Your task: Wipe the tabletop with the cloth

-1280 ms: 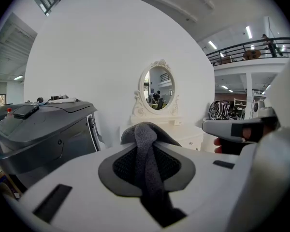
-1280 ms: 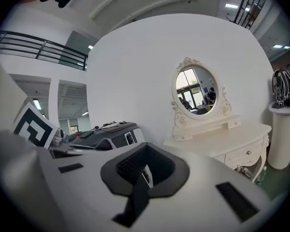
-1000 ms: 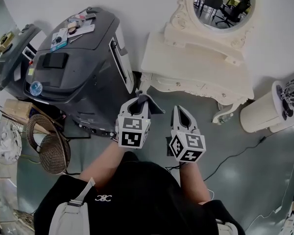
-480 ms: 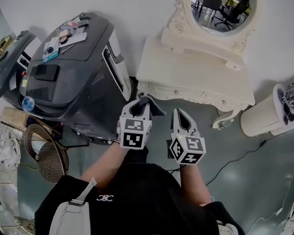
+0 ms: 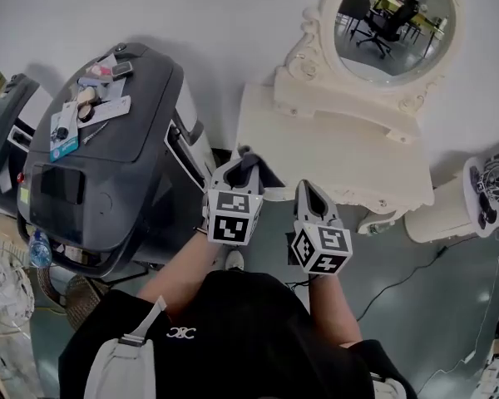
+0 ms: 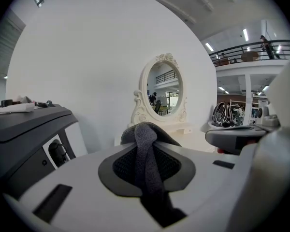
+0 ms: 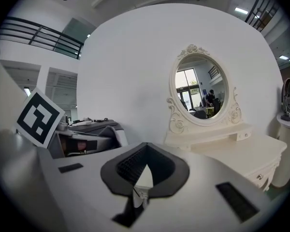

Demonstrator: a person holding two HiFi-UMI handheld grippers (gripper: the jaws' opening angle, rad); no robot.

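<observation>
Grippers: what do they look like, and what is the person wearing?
The left gripper and right gripper are pale grey plastic and taper to a point, with dark ribbed pads inside. Each carries a cube with black-and-white square markers. The person wears a black top.

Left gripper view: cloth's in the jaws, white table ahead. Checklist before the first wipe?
1. Cloth held: ok, the left gripper has its jaws shut on it.
2. Right gripper free: ok, jaws together, nothing between them.
3. Tabletop bare: ok where visible.
4. Cloth touching the tabletop: not ok, the table lies ahead of the cloth.
5. Clearance from the grey machine at the table's left end: cannot tell.
</observation>
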